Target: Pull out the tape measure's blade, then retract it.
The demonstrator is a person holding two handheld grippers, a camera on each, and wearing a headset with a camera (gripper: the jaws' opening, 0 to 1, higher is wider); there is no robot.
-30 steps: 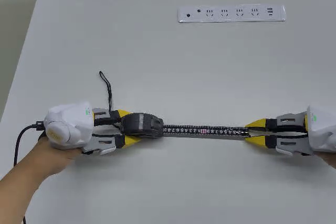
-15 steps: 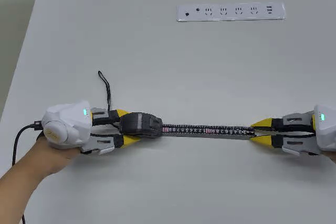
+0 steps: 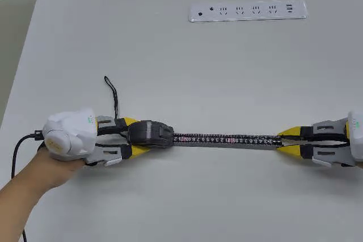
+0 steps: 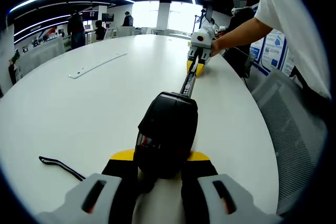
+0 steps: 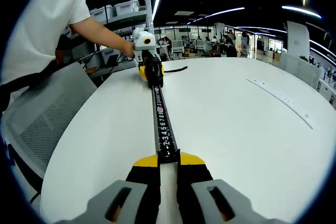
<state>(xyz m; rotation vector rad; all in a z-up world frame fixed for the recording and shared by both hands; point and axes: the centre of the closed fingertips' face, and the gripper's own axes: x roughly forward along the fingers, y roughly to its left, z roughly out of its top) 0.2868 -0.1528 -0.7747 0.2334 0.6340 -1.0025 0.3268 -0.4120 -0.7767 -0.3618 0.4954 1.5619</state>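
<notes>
— Why hold it from both ends?

— The left gripper point(image 3: 138, 136) has its jaws clamped on the black plastic tape measure case point(image 3: 151, 134), pinning it low on the white workbench point(image 3: 170, 72) so it can't slide. The right gripper point(image 3: 286, 140) has its jaws pinched together on the tip of the dark numbered steel blade point(image 3: 227, 139), which runs straight and taut between the two.

— What differs from a second ago?

— The right gripper sits farther from the case and more blade shows, while the case has barely shifted. I judge the pull is underway and the retraction not yet begun.
</notes>
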